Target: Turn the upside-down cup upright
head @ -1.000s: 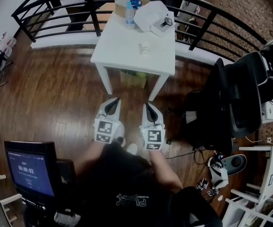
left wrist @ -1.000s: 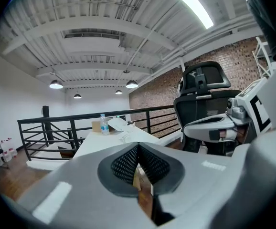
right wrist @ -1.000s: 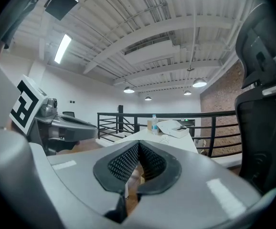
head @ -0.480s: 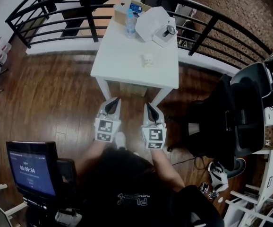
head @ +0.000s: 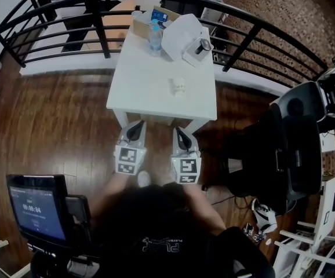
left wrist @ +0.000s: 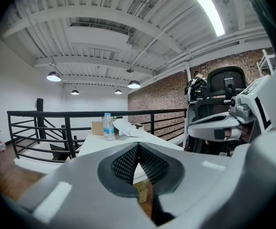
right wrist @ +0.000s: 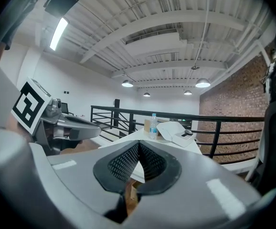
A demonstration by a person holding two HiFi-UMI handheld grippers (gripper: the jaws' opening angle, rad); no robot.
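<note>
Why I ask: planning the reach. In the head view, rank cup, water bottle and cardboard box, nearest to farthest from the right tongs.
From the right tongs:
1. cup, middle of the table.
2. water bottle, far left part.
3. cardboard box, far edge, behind the bottle.

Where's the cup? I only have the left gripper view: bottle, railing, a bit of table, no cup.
Observer: The head view shows the cup standing alone near the middle of the white table, closer to the person than the bottle.
Operator: Upside down?
Observer: It is too small in the head view to tell. It does show that nothing touches it: the left gripper and the right gripper are both at the table's near edge, apart from the cup.
Operator: Right jaws?
Observer: The right gripper view shows them together, with nothing between them.
</note>
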